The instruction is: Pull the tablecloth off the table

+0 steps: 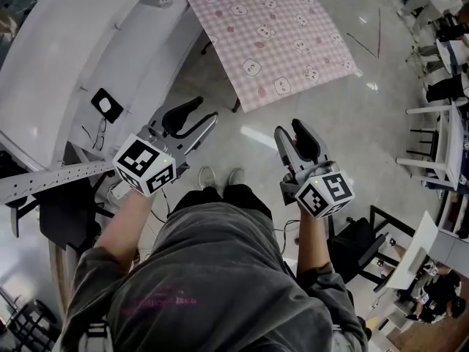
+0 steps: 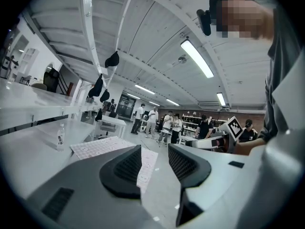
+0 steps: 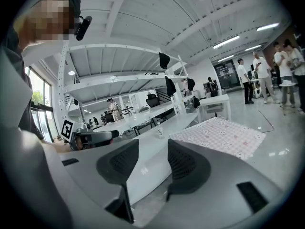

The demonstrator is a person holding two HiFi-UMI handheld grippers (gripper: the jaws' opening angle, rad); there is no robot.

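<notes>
Pink checked tablecloth (image 1: pixel 275 35) with bear faces, spread flat over table, near edge overhanging, corner hanging down.

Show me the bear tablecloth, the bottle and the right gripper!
tablecloth (image 1: pixel 275 39), head view, middle of the cloth.
bottle (image 2: pixel 60 137), left gripper view, its middle.
right gripper (image 1: pixel 288 128), head view, between its fingertips.

No text can be read: the pink print on the person's grey shirt (image 1: pixel 157 299) may be lettering but is blurred, and the bottle (image 2: pixel 60 136) label is too small.
</notes>
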